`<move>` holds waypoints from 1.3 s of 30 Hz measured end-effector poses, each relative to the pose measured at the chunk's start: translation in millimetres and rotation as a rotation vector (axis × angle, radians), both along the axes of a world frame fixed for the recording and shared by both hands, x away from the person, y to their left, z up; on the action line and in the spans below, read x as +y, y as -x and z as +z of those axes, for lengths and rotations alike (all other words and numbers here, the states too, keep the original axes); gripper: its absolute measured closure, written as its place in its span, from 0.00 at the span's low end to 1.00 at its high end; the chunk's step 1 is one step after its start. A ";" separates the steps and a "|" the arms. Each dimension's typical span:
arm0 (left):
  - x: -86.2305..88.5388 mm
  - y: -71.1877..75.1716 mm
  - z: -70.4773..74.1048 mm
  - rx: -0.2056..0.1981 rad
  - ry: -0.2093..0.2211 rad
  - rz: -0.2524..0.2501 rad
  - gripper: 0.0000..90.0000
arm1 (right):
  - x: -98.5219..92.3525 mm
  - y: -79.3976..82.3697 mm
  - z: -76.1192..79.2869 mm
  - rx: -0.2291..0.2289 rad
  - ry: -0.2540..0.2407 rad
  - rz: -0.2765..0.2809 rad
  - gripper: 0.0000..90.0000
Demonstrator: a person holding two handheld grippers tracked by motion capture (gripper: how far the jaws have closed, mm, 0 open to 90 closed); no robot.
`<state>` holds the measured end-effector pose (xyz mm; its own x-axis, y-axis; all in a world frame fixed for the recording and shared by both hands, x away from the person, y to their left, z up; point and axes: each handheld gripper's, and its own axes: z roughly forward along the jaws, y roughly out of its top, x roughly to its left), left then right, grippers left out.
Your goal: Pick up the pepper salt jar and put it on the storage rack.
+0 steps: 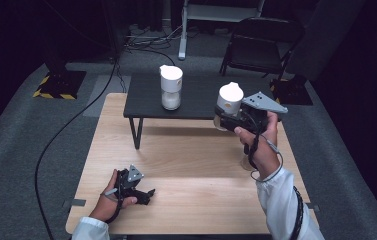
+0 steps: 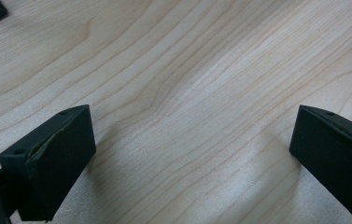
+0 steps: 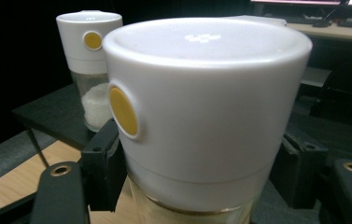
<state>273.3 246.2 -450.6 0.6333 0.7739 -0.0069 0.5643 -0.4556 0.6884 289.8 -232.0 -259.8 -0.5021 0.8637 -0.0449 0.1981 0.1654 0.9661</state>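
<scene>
I am looking down on a pale wooden worktop [image 1: 191,165], its broad middle bare and free for moving, with grey carpet [image 1: 21,145] open on both sides. At its far edge stands a low black side table [image 1: 196,97] on thin legs, and behind that a black folding chair [image 1: 261,45].

I count two white-capped glass shaker jars. One white-capped jar holding white grains [image 1: 171,86] stands upright on the black table, near its far left edge, well apart from the other. The second white-capped jar with a yellow round button [image 3: 201,116] is held in the air over the black table's right end, pinched at its glass body between the jaws of my right hand-held gripper [image 1: 236,119], one jaw pressing each side.

I count two hand-held grippers. My left hand-held gripper [image 1: 143,195] rests low near the worktop's near left edge, its jaws spread wide over bare wood, nothing between them.
</scene>
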 end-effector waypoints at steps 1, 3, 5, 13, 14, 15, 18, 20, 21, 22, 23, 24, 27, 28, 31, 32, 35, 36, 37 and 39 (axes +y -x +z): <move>0.0 0.1 -0.1 0.000 0.001 0.001 0.00 | 1.1 -1.2 -0.1 -0.008 0.001 -0.002 0.33; 0.0 0.0 0.0 0.000 0.000 0.000 0.00 | 1.5 -5.2 1.5 -0.005 -0.008 -0.002 0.33; 0.0 0.1 -0.1 0.000 0.001 0.001 0.00 | 2.6 -8.5 2.5 -0.006 -0.014 -0.004 0.33; 0.0 0.1 -0.1 0.000 0.001 0.001 0.00 | 13.8 -21.3 6.6 -0.005 -0.004 -0.026 0.33; 0.0 0.1 -0.1 0.000 0.001 0.001 0.00 | 15.3 -23.1 7.3 -0.003 -0.001 -0.028 0.33; 0.0 0.0 0.0 0.000 0.001 0.000 0.00 | 16.5 -24.7 7.2 -0.004 -0.004 -0.031 0.33; 0.1 0.0 0.1 0.000 0.000 -0.001 0.00 | 18.6 -28.3 6.9 -0.006 -0.004 -0.037 0.33; 0.1 0.0 0.1 0.000 0.000 -0.001 0.00 | 21.3 -32.6 7.3 -0.002 -0.006 -0.046 0.33; 0.2 0.0 0.1 0.000 0.000 -0.001 0.00 | 22.8 -34.3 7.2 -0.003 -0.003 -0.050 0.33; 0.1 0.0 0.1 0.000 0.000 -0.001 0.00 | 25.1 -36.2 6.8 -0.004 -0.001 -0.059 0.33; 0.1 0.0 0.0 0.000 0.000 -0.001 0.00 | 26.1 -38.2 6.4 -0.003 -0.002 -0.062 0.33; 0.1 0.0 0.1 0.000 0.000 -0.001 0.00 | 26.2 -40.3 5.8 -0.001 -0.006 -0.060 0.33; 0.1 0.0 0.0 0.000 0.000 -0.001 0.00 | 28.3 -43.7 3.9 -0.005 -0.004 -0.068 0.33; 0.1 0.0 0.0 0.000 0.000 -0.001 0.00 | 28.5 -45.3 3.0 -0.004 -0.009 -0.071 0.33; 0.1 0.0 0.1 0.000 0.000 -0.001 0.00 | 26.7 -50.9 1.7 0.012 -0.030 -0.076 0.33; 0.1 0.0 0.1 0.000 0.000 0.000 0.00 | 26.9 -52.8 1.0 0.014 -0.031 -0.081 0.33; 0.1 0.0 0.1 0.001 0.000 -0.001 0.00 | 27.7 -56.1 -0.9 0.014 -0.035 -0.089 0.33; 0.1 0.0 0.1 0.001 0.000 -0.001 0.00 | 27.2 -57.4 -1.6 0.014 -0.037 -0.087 0.33; 0.1 0.0 0.1 0.001 0.000 -0.001 0.00 | 27.2 -58.4 -2.8 0.012 -0.042 -0.090 0.33; 0.2 -0.1 0.1 0.000 0.000 -0.001 0.00 | 27.4 -60.1 -4.9 0.010 -0.049 -0.093 0.33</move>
